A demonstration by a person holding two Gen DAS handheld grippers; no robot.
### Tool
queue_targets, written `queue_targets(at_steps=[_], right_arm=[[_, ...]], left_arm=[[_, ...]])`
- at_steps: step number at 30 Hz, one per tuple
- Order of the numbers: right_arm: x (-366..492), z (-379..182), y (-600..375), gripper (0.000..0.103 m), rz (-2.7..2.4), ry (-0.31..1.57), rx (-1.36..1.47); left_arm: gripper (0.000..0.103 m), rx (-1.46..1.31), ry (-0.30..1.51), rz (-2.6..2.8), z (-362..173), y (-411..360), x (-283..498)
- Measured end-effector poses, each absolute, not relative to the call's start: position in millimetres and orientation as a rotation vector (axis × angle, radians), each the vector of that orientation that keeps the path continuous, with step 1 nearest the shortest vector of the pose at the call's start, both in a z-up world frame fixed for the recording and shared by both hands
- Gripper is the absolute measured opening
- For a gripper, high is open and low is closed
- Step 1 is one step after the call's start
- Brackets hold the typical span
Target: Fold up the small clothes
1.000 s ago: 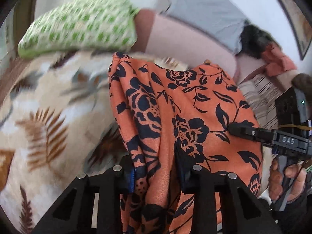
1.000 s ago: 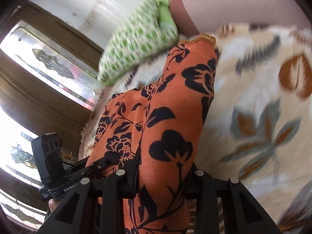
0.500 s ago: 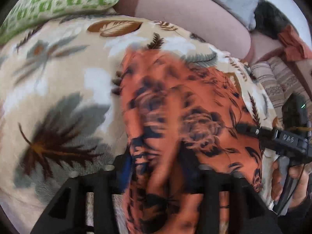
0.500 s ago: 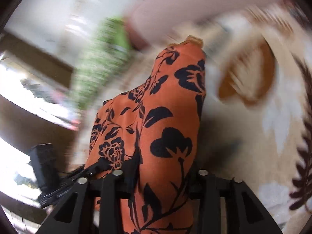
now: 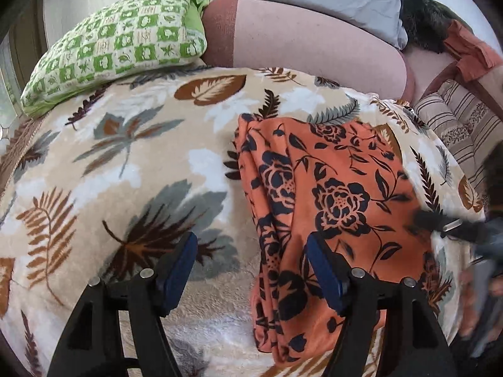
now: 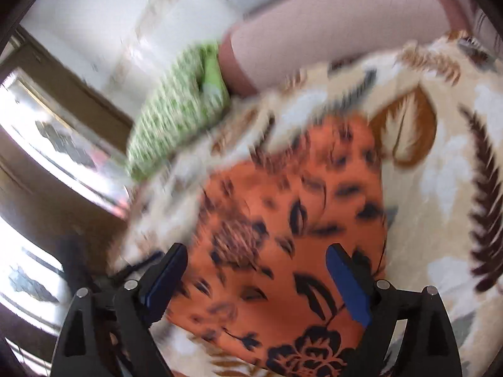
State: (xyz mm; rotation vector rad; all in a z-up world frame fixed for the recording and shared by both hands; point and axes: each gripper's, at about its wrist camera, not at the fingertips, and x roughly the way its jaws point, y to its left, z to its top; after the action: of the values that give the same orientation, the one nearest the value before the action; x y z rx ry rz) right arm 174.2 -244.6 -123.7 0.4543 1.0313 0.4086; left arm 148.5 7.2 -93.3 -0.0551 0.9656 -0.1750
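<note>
Both grippers, left [image 5: 251, 270] and right [image 6: 256, 278], have just opened, dropping the orange floral garment [image 5: 333, 194] flat mid-blanket [image 5: 125, 163]; fold laid, ready for next.

Black hand-held gripper [image 5: 251, 270] with blue pads [image 5: 177, 271], silver screws.

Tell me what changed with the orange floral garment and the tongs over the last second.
Both tongs, left and right, have just been opening and let go of the orange floral garment, which came down from hanging and now lies on the leaf-print blanket. No pad presses it. The green checked pillow stayed where it was.
</note>
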Motion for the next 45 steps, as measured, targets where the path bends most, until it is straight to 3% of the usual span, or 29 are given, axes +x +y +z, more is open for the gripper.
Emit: queue_targets(at_steps=[2,8,14,18,22,25,32,39,45], right_arm=[[174,-129,-244,0.092,0.376,1.040,0.464],[182,-77,-240,0.092,0.419,0.929,0.470],[227,-143,-257,0.092,0.322,1.040,0.548],[217,-115,-255,0.092,0.337,0.996,0.539],[185,-87,-253,0.092,0.284,0.925,0.447],[141,-71,-250,0.092,0.226,0.910,0.337],[60,-59,-241,0.092,0.151,0.910,0.157],[22,-40,-219,0.092,0.141,0.892,0.040],[6,-21,-215,0.092,0.131,0.872,0.028]], left_arm=[[0.073,-0.050,0.964,-0.177,-90,5,147],[0.073,-0.043,0.937,-0.174,-83,2,151],[0.078,-0.007,1.031,-0.161,-113,-7,172],[0.078,-0.035,1.027,-0.148,-115,1,168],[0.079,-0.023,0.965,-0.109,-92,5,151],[0.086,-0.002,0.923,-0.060,-74,4,134],[0.087,0.063,0.873,-0.024,-39,-5,90],[0.087,0.029,0.845,-0.021,-13,-5,50],[0.093,-0.012,0.821,-0.030,6,-4,30]])
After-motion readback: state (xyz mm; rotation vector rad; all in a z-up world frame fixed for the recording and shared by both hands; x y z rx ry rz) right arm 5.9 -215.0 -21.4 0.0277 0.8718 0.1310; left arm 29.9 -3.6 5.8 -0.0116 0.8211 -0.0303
